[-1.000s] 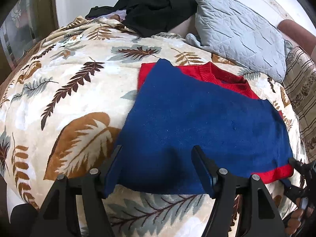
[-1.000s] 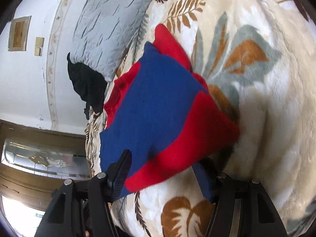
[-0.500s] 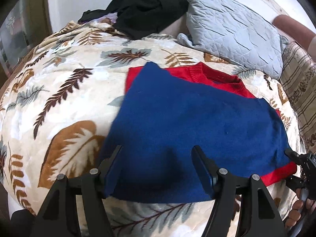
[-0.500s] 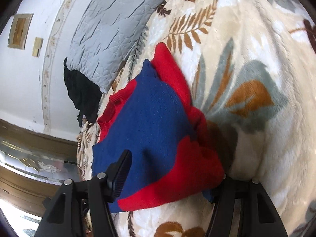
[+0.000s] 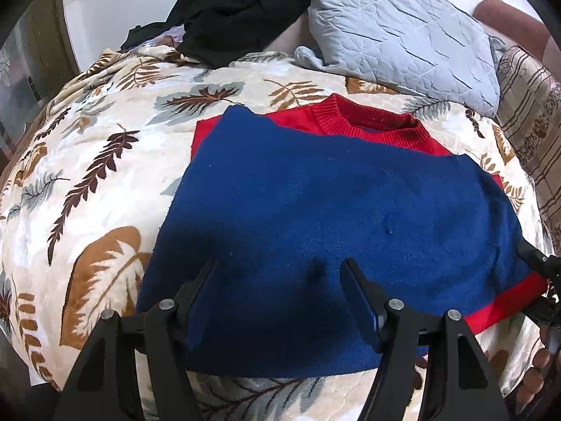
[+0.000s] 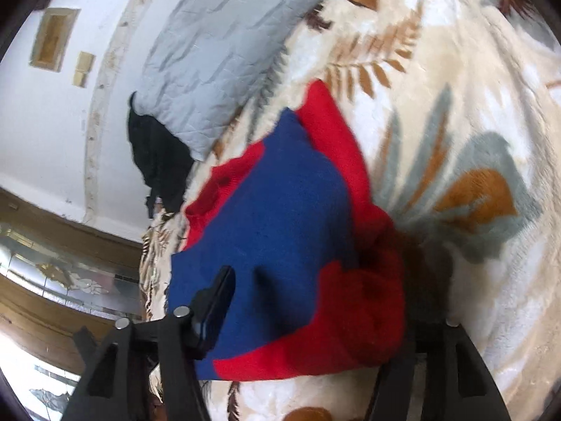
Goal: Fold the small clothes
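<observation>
Blue-and-red knitted sweater (image 5: 336, 203): frame centre, flat on leaf-print plush blanket (image 5: 105, 182). Left gripper (image 5: 280, 273): jaws apart above hem. Right gripper (image 6: 315, 301): jaws apart, red corner between; grip unclear.

Matt knit sweater (image 5: 333, 203), plush blanket (image 5: 105, 161), quilted cloth pillow (image 5: 396, 31)

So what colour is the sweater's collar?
Red, on the collar of the sweater; clearest in the left wrist view.
</observation>
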{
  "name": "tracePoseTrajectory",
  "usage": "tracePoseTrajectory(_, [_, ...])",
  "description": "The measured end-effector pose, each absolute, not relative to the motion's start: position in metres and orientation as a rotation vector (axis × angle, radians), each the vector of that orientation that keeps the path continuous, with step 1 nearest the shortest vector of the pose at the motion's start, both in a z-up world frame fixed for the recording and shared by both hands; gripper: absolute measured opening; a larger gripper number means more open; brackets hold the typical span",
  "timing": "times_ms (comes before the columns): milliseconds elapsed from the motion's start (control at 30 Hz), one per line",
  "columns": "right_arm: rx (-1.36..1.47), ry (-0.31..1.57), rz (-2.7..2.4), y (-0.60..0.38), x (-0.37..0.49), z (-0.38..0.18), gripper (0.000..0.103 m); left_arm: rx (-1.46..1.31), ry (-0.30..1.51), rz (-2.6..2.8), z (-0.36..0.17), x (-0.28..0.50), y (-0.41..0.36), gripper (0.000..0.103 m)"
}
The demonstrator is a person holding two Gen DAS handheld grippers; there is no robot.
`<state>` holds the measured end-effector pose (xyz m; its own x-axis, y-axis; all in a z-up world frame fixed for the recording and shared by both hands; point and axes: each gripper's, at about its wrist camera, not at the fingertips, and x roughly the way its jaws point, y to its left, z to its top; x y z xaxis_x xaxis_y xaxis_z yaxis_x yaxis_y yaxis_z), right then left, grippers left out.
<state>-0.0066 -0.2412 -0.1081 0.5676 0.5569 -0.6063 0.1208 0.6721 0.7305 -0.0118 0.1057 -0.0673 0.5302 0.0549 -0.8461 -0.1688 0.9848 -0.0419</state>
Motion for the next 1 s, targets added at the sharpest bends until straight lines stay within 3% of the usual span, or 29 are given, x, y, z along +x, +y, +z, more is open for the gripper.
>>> tracePoseTrajectory(100, [0.801,0.986,0.266,-0.24,0.0,-0.115,0.067,-0.123,1.007,0.134,-0.068,-0.01,0.106,0.07])
tracePoseTrajectory(200, [0.789,0.991,0.248,-0.24,0.002,-0.117,0.051,-0.117,1.001,0.135,-0.067,-0.009,0.105,0.07])
tracePoseTrajectory(233, [0.775,0.996,0.24,-0.239,0.002,-0.116,0.039,-0.116,0.999,0.136,-0.067,-0.009,0.105,0.07])
tracePoseTrajectory(333, [0.756,1.006,0.219,-0.24,0.004,-0.117,0.034,-0.119,0.995,0.135,-0.066,-0.006,0.105,0.07])
tracePoseTrajectory(667, [0.791,0.961,0.254,-0.243,0.002,-0.106,0.037,-0.104,0.935,0.09,-0.067,-0.001,0.094,0.07])
tracePoseTrajectory(767, [0.784,1.007,0.222,-0.241,0.008,-0.119,0.037,-0.028,1.053,0.095,-0.095,0.013,0.085,0.07])
tracePoseTrajectory(1000, [0.76,1.011,0.214,-0.24,0.008,-0.118,0.034,-0.092,0.96,0.11,-0.08,0.004,0.097,0.07])
